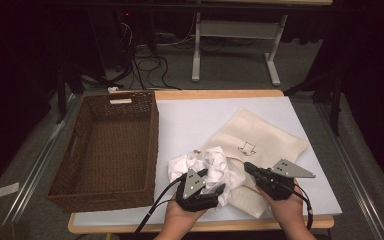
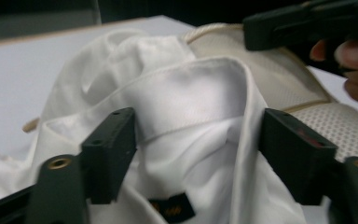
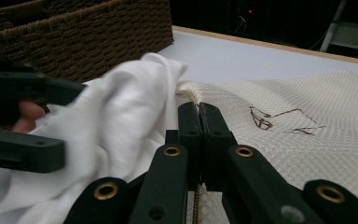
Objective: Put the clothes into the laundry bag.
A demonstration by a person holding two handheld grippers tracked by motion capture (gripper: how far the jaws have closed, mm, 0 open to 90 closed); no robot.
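While I hold both grippers at the near edge of the table (image 1: 310, 200), my left gripper (image 1: 211, 188) sits at the crumpled white shirt (image 1: 207, 167), which is bunched up just left of the cream mesh bag (image 1: 260, 135). In the left gripper view its jaws stand spread, one on each side of the shirt's (image 2: 186, 107) folded collar; the cloth lies between the pads, and I see no pinch on it. My right gripper (image 1: 247, 167) lies over the near left corner of the bag, and in the right gripper view its jaws are pressed together on the bag's (image 3: 307, 126) corded rim, pinching that edge. The shirt (image 3: 121, 116) spills out just left of that same rim, touching the bag. The bag itself lies flat, angled away to the right, with a small dark arrow mark (image 1: 247, 148) on its upper face. Left of the bag, beyond the shirt, stands the brown wicker basket (image 1: 152, 135), its long side running along the table's left edge, near the shirt but not touching it as far as I can tell. In the left gripper view, the right gripper (image 2: 303, 25) shows above the bag's (image 2: 340, 126) mesh.
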